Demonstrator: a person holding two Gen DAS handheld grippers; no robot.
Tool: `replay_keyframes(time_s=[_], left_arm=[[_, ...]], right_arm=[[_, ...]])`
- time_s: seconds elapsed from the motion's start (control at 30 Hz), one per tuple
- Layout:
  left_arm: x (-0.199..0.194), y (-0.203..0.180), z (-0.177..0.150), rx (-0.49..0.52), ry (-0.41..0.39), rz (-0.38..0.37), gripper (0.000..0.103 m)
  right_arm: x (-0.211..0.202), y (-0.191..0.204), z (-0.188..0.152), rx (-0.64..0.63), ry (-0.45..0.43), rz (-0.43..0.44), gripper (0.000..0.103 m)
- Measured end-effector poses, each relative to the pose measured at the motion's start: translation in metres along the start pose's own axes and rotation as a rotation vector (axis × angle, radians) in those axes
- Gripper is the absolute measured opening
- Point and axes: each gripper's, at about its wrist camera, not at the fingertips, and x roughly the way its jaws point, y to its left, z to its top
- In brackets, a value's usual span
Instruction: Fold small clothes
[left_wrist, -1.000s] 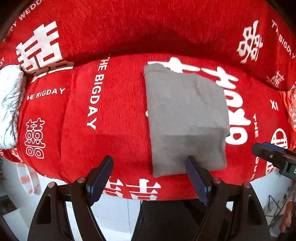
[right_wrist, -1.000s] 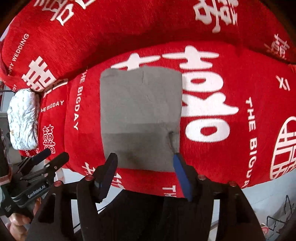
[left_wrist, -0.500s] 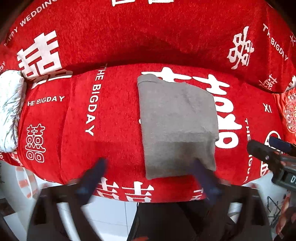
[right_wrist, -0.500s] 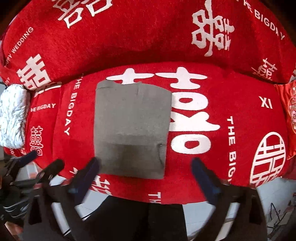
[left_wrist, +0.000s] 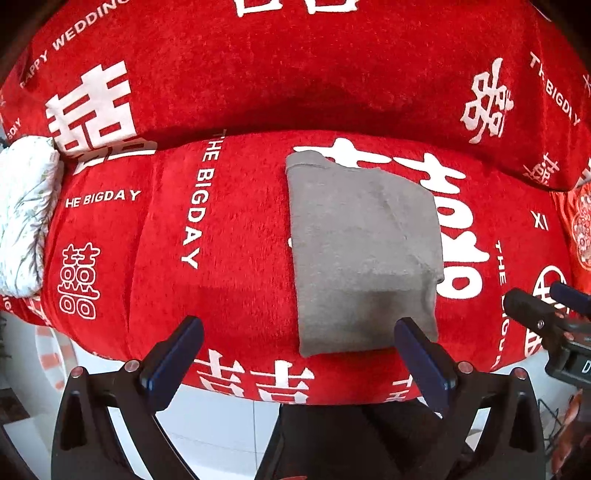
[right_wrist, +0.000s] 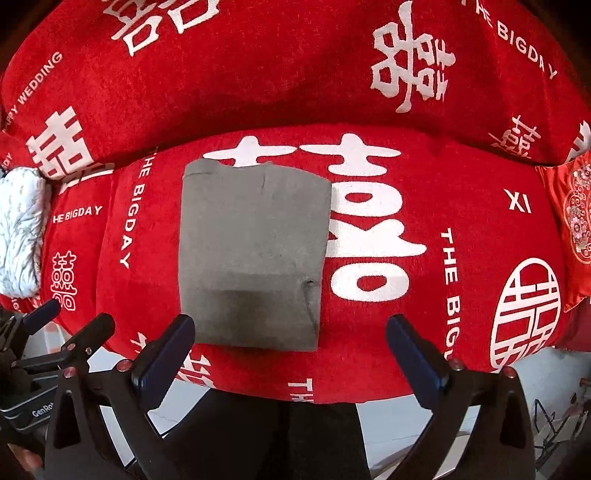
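A grey garment lies folded into a flat rectangle on the red sofa seat, its near edge close to the seat's front. My left gripper hangs above that front edge, pointing down, jaws wide open and empty, with the garment's near left corner between the fingers and below them. In the right wrist view the same garment sits left of centre. My right gripper hovers open and empty over its near edge. Each gripper shows in the other's view: the right gripper and the left gripper.
The sofa's red cover carries white lettering, and its backrest rises behind the seat. A white patterned pillow lies at the seat's left end, a red embroidered cushion at its right. Below the front edge are white floor tiles and dark trousers.
Both grippers' jaws have spread from a narrower stance to fully wide. The right gripper has risen a little, so the garment looks smaller. The garment itself has not moved.
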Motion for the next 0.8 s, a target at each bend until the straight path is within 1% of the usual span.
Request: replay_keyframes(time_s=[0.13, 0.37, 0.57, 0.8], left_arm=[[-0.002, 0.002, 0.001, 0.005, -0.008, 0.023, 0.103], [-0.001, 0.007, 0.006, -0.003, 0.003, 0.018, 0.103], [0.006, 0.002, 0.009, 0.033, 0.024, 0.028, 0.103], [0.016, -0.001, 0.011, 0.046, 0.053, 0.042, 0.103]], right_arm=[[0.000, 0.001, 0.001, 0.000, 0.001, -0.003, 0.103], [0.002, 0.003, 0.004, 0.005, 0.009, -0.012, 0.103], [0.004, 0.005, 0.009, 0.002, 0.014, -0.024, 0.103], [0.012, 0.004, 0.012, 0.005, 0.037, -0.031, 0.103]])
